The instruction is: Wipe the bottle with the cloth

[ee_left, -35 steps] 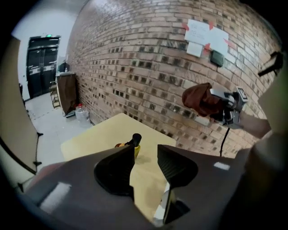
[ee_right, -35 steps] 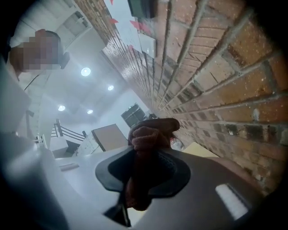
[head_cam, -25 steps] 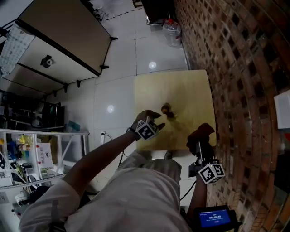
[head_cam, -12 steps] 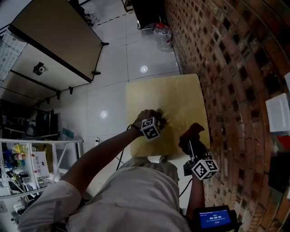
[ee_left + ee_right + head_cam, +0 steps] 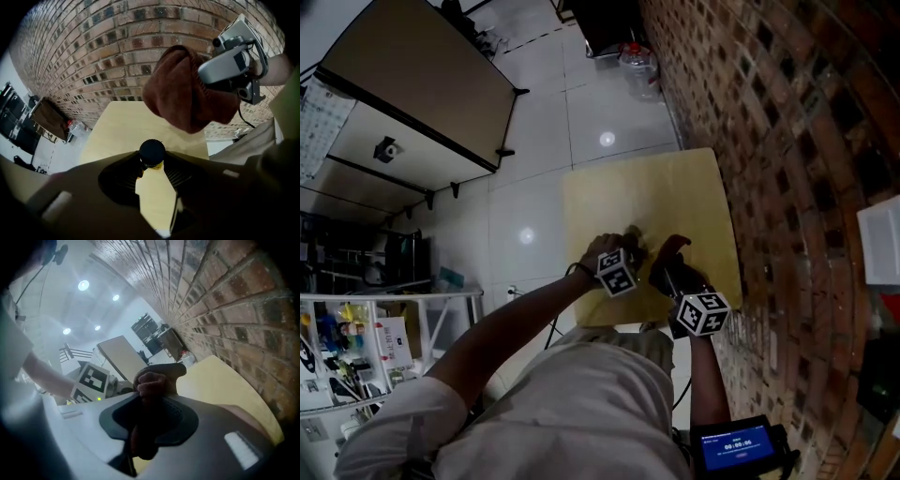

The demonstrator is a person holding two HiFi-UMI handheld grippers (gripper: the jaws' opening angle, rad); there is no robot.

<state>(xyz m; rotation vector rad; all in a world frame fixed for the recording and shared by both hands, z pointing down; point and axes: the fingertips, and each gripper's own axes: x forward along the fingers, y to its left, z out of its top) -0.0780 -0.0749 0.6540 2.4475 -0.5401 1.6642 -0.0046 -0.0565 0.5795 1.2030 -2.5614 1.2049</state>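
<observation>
A small bottle (image 5: 152,153) with a black cap and a yellow label stands on the pale wooden table (image 5: 675,192). My left gripper (image 5: 152,161) points steeply down over it. Its jaws have just been closing and now sit against the bottle's neck on both sides. In the head view the left gripper (image 5: 628,248) and the hand hide most of the bottle. My right gripper (image 5: 147,413) is shut on a brown cloth (image 5: 152,380). The bunched cloth (image 5: 185,91) hangs just to the right of the bottle and above its cap, apart from it.
A brick wall (image 5: 769,141) runs along the table's right side. White tiled floor (image 5: 544,141) lies to the left and beyond. A large water jug (image 5: 639,64) stands by the wall, a brown tabletop (image 5: 412,84) at upper left, a wire rack (image 5: 375,328) at lower left.
My right gripper has swung left with the cloth, from the table's near right corner to just beside the left gripper. The left gripper has sunk over the bottle, which showed plainly a second ago.
</observation>
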